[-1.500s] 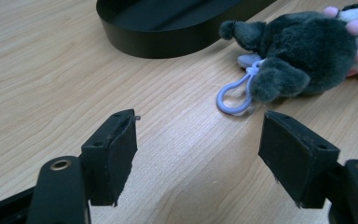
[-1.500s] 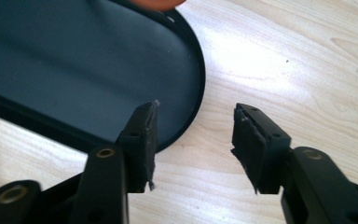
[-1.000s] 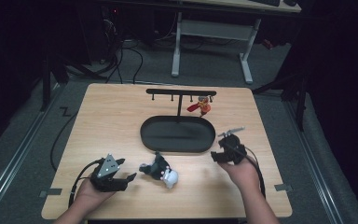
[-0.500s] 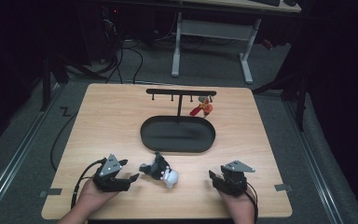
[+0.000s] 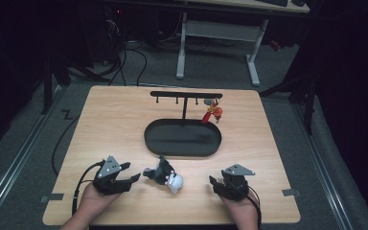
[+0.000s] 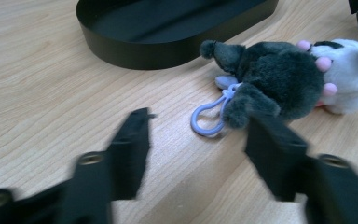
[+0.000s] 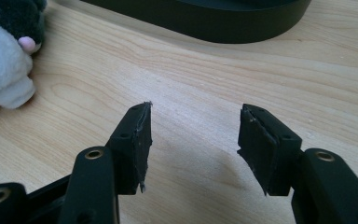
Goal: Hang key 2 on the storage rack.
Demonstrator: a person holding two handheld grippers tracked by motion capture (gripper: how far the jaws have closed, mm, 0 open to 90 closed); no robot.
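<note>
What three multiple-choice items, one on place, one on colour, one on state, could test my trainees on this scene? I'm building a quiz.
1. Where does the plush toy lie?
A. in the tray
B. on the table between the two claws
C. hung on the rack

2. What colour is the toy's clip loop?
A. pale blue
B. red
C. green

3. How does the right claw stand?
A. shut on the toy
B. shut, empty
C. open, empty

Answers: 1 B, the toy rests on bare wood in front of the tray. 2 A, the left gripper view shows it pale blue. 3 C, only wood shows between its parted jaws.
</note>
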